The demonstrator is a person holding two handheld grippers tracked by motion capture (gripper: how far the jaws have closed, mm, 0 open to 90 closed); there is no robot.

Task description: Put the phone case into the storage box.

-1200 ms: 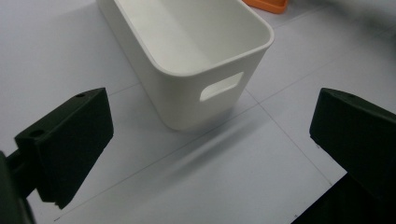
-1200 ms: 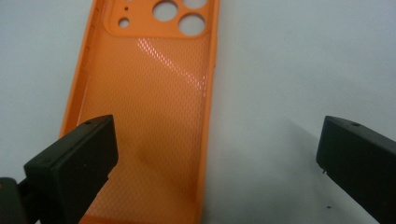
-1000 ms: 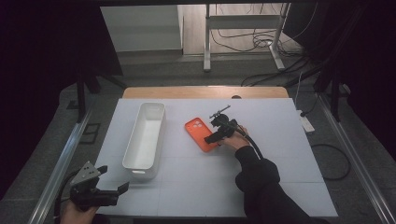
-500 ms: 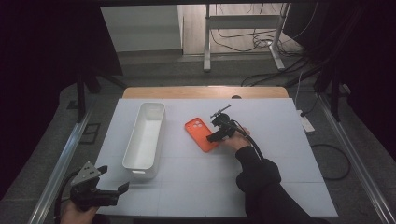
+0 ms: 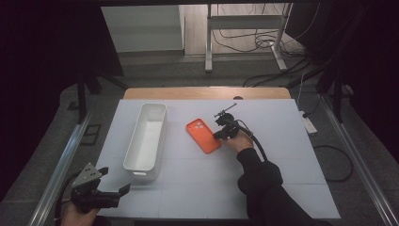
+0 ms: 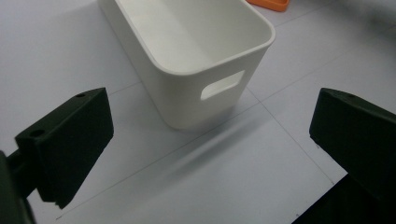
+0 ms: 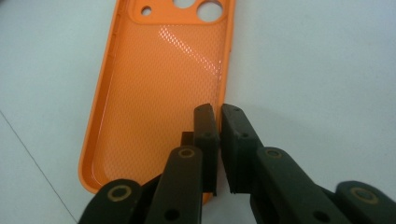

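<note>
An orange phone case point(image 5: 203, 135) lies open side up on the white table, right of the middle. My right gripper point(image 5: 220, 135) reaches it from the right. In the right gripper view its jaws have just been closing, and my right gripper point(image 7: 218, 111) is shut on the right side wall of the case point(image 7: 154, 79), near its lower end. My left gripper point(image 5: 115, 186) hangs at the table's front left corner. In the left gripper view my left gripper point(image 6: 210, 109) stands open with nothing in it, facing the near end of a white bin point(image 6: 187, 93).
The long white bin point(image 5: 133, 141) stands empty, left of the case, running front to back. The white table point(image 5: 282, 155) ends in a wooden strip at the back. Metal rails line both sides. Cables lie on the floor behind.
The right gripper's jaws have drawn together at the case's right edge, and the hand has barely shifted. The left gripper has stayed where it was.
</note>
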